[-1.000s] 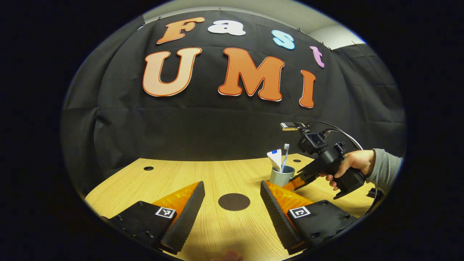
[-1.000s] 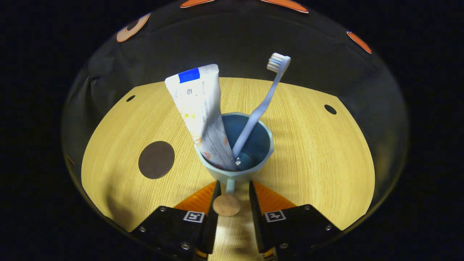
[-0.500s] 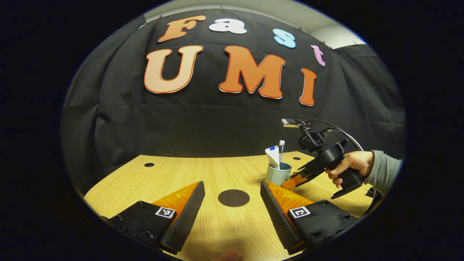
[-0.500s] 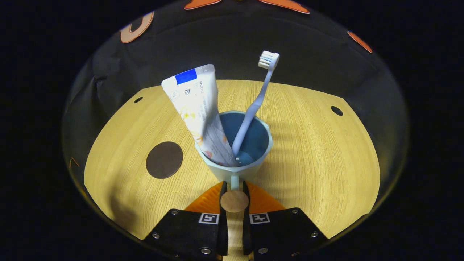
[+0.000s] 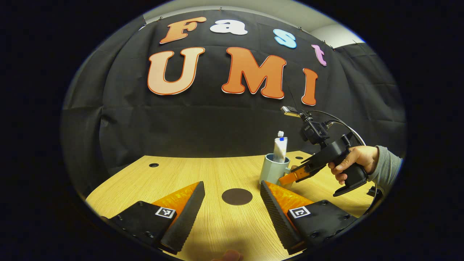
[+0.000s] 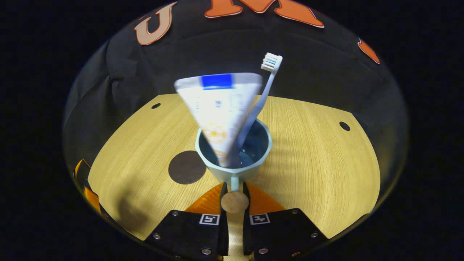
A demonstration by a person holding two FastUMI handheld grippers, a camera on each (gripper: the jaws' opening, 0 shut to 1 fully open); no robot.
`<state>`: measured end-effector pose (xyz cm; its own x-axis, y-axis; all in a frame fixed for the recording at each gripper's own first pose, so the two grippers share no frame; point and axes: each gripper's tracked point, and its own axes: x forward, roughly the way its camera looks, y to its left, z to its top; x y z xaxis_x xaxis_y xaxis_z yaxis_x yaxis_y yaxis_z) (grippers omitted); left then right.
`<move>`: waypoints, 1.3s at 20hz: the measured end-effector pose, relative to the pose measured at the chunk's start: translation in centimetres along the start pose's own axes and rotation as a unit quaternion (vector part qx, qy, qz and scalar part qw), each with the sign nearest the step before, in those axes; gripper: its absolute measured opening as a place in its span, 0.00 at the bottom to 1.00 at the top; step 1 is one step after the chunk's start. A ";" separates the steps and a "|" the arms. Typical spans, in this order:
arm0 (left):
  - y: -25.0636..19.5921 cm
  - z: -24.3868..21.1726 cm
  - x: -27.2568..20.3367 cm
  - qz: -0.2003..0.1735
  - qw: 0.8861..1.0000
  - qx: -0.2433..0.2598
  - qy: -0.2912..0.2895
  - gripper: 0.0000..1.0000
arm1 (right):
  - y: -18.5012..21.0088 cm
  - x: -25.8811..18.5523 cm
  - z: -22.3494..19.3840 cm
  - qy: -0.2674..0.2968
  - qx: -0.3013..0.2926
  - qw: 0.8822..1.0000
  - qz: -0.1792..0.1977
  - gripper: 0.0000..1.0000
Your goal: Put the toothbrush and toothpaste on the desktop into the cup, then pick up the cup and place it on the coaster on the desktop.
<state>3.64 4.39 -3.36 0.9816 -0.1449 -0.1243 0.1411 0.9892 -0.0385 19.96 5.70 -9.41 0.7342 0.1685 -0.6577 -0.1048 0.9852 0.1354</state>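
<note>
A pale blue cup point(image 6: 253, 169) holds a white toothpaste tube point(image 6: 221, 108) and a light toothbrush point(image 6: 266, 81), both standing upright in it. My right gripper point(image 6: 234, 186) is shut on the cup's handle point(image 6: 234, 201). The dark round coaster point(image 6: 186, 167) lies on the table just left of the cup. In the left gripper view the cup point(image 5: 269, 169) sits behind and right of the coaster point(image 5: 237, 196), with the right gripper point(image 5: 290, 177) and a hand point(image 5: 357, 161) behind it. My left gripper point(image 5: 232, 214) hovers open, low over the table near the coaster.
The wooden table point(image 5: 203, 174) has small round holes point(image 6: 344, 126) near its far corners. Black cloth closes the booth behind it. A corner of the left gripper point(image 6: 85, 181) shows at the left edge of the right gripper view.
The right gripper's fingers closed on the cup's handle, and the cup moved left toward the coaster. The toothpaste tube swung round inside the cup. The left gripper stayed put.
</note>
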 end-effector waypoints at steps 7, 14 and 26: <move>1.5 -0.6 -0.8 0.015 1.000 -0.009 0.006 0.98 | 0.5 0.5 0.0 -0.004 -0.037 0.999 0.027 0.16; 3.0 -1.6 -1.6 0.029 0.999 -0.021 0.014 0.98 | 0.7 0.6 0.1 0.001 -0.061 0.997 0.049 0.16; 5.3 -3.3 -2.1 0.057 0.997 -0.050 0.033 0.99 | 0.1 0.3 -0.3 0.037 -0.077 0.995 0.057 0.16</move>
<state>1.85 9.90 -6.61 0.9793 -0.0366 -0.1992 0.0132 0.9930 -0.1177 19.96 5.85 -9.75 0.6607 0.2753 -0.6983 -0.2905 0.9516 0.1003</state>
